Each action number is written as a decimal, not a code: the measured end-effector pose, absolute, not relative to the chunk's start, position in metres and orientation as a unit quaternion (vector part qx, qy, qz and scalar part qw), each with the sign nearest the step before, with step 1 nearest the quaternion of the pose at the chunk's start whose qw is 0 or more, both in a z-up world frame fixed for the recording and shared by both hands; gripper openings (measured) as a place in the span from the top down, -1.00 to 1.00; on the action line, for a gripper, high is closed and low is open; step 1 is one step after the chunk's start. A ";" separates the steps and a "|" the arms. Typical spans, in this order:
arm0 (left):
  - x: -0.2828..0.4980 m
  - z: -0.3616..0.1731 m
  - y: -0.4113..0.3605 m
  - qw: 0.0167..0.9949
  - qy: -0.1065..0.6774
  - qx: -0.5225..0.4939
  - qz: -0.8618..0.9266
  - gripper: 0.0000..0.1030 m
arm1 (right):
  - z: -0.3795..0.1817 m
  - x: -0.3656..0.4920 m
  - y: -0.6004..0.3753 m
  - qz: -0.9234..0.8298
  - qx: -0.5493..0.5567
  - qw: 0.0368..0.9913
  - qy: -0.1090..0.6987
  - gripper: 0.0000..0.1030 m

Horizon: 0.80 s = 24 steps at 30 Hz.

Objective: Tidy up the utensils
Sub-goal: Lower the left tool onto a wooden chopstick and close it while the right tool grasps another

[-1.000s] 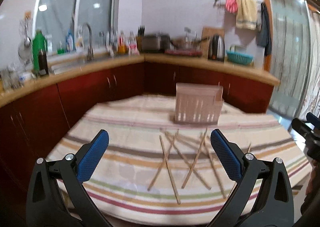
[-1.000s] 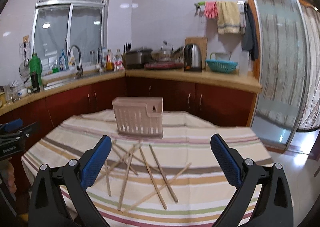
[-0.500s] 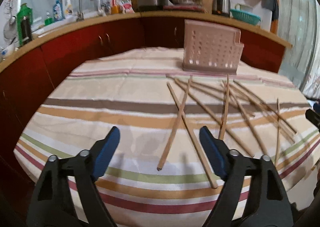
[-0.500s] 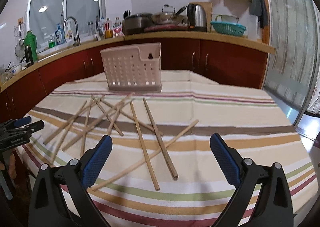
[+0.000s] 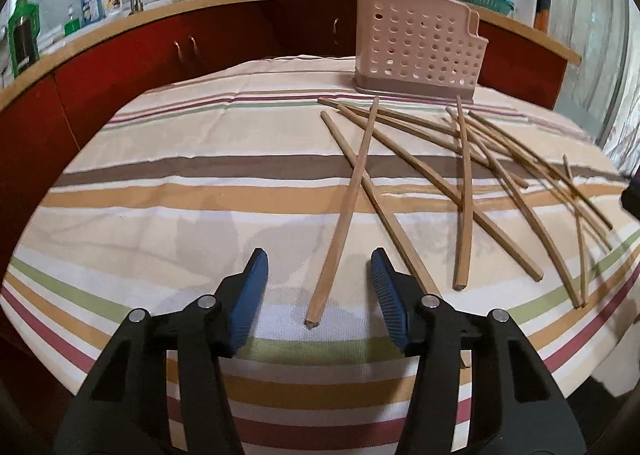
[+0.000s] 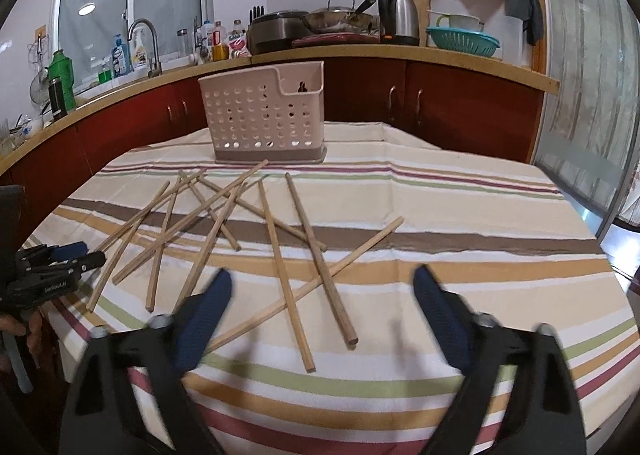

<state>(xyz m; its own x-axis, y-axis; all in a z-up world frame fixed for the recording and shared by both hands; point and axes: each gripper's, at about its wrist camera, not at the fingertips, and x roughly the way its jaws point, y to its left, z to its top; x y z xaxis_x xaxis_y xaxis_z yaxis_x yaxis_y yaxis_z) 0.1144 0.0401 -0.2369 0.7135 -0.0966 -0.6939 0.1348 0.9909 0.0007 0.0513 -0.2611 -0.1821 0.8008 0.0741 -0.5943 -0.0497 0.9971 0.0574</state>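
Several wooden chopsticks [image 5: 464,183] lie scattered and crossed on a striped tablecloth [image 5: 168,191]; they also show in the right wrist view [image 6: 280,251]. A pale pink perforated utensil holder [image 5: 416,51] stands upright behind them, also in the right wrist view [image 6: 264,119]. My left gripper [image 5: 318,259] is open and low over the cloth, its jaws on either side of the near end of one chopstick [image 5: 344,223]. My right gripper [image 6: 320,283] is open and empty above the near ends of the chopsticks. The left gripper [image 6: 76,255] shows at the left edge of the right wrist view.
A red-cabinet kitchen counter [image 6: 440,55] runs behind the table with a sink tap [image 6: 148,43], bottles, pots, a kettle [image 6: 400,19] and a teal colander. A glass door [image 6: 592,95] is to the right. The table's front edge is close below both grippers.
Both grippers have come down and forward toward the chopsticks. The left gripper's jaws have narrowed around the near end of one chopstick. The right gripper stays wide open.
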 end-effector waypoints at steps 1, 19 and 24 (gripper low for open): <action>0.114 -0.237 0.040 0.926 0.371 0.027 -0.059 -0.01 | -0.184 0.053 -0.261 0.033 0.020 0.947 0.320 -0.30; 0.112 -0.237 0.037 0.929 0.360 0.041 -0.074 0.82 | -0.216 0.067 -0.277 0.031 0.025 0.931 0.363 0.29; 0.112 -0.237 0.037 0.929 0.360 0.042 -0.074 0.82 | -0.221 0.069 -0.276 0.036 0.020 0.928 0.371 0.49</action>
